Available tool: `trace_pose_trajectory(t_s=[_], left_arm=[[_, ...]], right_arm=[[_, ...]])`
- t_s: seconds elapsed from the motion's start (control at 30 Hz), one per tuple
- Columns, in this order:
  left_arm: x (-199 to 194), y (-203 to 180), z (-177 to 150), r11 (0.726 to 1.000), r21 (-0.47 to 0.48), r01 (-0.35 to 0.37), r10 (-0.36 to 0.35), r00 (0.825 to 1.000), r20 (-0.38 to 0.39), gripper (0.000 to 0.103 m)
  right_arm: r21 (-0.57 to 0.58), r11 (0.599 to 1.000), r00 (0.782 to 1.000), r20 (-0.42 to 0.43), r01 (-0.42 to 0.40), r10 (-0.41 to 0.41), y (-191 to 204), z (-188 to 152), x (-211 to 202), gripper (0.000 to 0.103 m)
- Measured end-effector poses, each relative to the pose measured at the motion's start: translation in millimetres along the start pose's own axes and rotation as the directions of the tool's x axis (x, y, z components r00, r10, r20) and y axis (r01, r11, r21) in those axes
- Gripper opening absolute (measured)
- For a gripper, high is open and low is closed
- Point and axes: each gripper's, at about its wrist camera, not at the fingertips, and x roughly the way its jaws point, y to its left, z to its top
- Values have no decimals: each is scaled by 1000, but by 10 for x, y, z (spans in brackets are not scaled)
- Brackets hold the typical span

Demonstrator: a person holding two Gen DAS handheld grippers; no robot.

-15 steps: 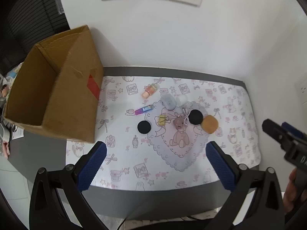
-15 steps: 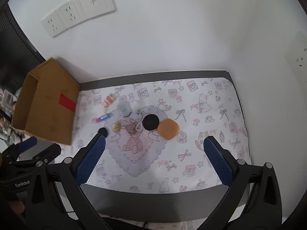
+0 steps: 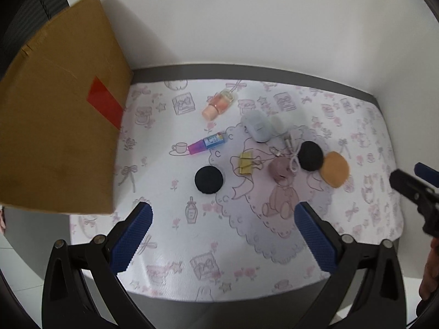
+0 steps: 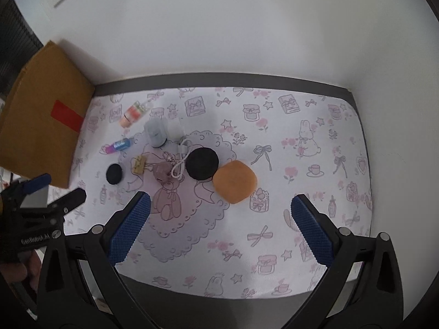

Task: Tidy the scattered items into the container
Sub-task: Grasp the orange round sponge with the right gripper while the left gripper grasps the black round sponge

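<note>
1. Left gripper [image 3: 223, 235]: I am holding it wide apart and empty above the near edge of the mat [image 3: 170, 249].
2. Right gripper [image 4: 221, 229]: I am keeping it just as wide, gripping nothing. Its dark tip is showing at 3 o'clock in the left view.
3. Box [image 3: 57, 115]: cardboard with a red tape patch, standing at 9 o'clock on the table's left end. Its opening is facing away from both cameras, so I cannot tell what is inside.
4. Black puck [image 3: 208, 179]: lying alone just ahead of the left fingers, nothing blocking it.
5. Purple-and-blue tube [image 3: 207, 143]: lying at 11 o'clock from that puck, clear of the rest.
6. Pink bottle [image 3: 218, 104]: lying on its side at 12 o'clock, farthest back.
7. Pale case [image 3: 256, 126]: sitting beside a white cube [image 4: 174, 128].
8. Yellow clip [image 3: 246, 162]: lying just beside a pink charm [image 3: 279, 167].
9. White cable [image 4: 181, 161]: coiling against the charm and touching the second black puck [image 4: 202, 163].
10. Orange sponge [image 4: 235, 181]: its edge is touching that puck, at 12 o'clock ahead of the right fingers.
</note>
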Motion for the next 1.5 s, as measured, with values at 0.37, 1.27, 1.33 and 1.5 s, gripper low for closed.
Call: trace_pose_trajectory(t_s=[0.37, 1.27, 1.33, 1.5], left_arm=[[696, 7, 90, 998, 32, -59, 62, 996, -70, 103], [1119, 92, 108, 998, -27, -59, 55, 990, -129, 38], [1102, 128, 106, 998, -45, -48, 41, 990, -135, 38], [941, 171, 93, 998, -41, -43, 39, 993, -108, 38]], right_arm=[[51, 997, 993, -108, 51, -46, -193, 26, 790, 98], [125, 990, 974, -222, 66, -37, -246, -16, 1357, 35], [132, 989, 975, -219, 60, -30, -253, -19, 1315, 25], [194, 981, 977, -214, 30, 12, -331, -53, 1206, 10]])
